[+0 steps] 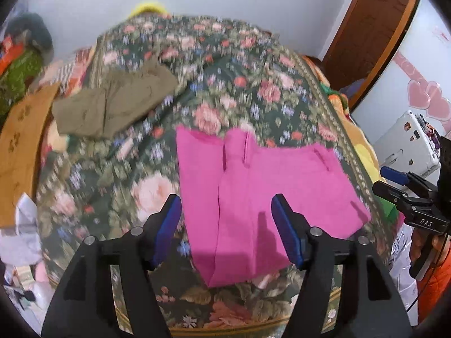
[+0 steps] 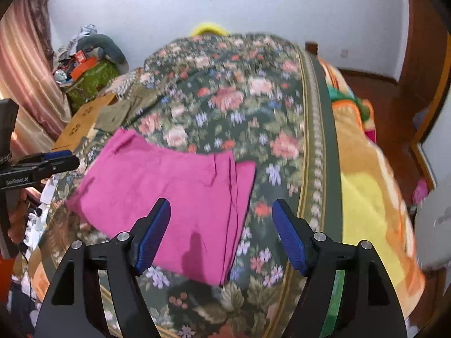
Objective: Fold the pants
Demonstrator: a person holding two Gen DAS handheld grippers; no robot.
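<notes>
Right now your left gripper [image 1: 225, 231] hovers with its jaws spread wide and nothing between them, the blue pads [image 1: 169, 225] framing the near end of the pink pants [image 1: 253, 186]. Your right gripper [image 2: 221, 233] is the same: jaws wide apart, empty, hanging over the near edge of the garment.

Just beyond your fingers, the pink pants lie flat on the floral bedspread [image 1: 231, 90], already doubled over, with layered edges stacked along one long side. In the left wrist view the stacked edges run down the left part of the cloth; in the right wrist view [image 2: 169, 191] they sit toward the right, close to the bedspread's striped border [image 2: 318, 146]. Each gripper casts a dark shadow on the pink fabric near you.

Farther out, a pair of olive-brown pants [image 1: 112, 104] lies rumpled on the bedspread, well apart from the pink ones, beside a brown cardboard box [image 1: 19, 146]. To your right, an orange and yellow blanket [image 2: 363, 186] hangs off the bed's side. At the far end, a yellow object [image 2: 208, 29] peeks over the bedspread against the pale wall [image 2: 282, 5].
</notes>
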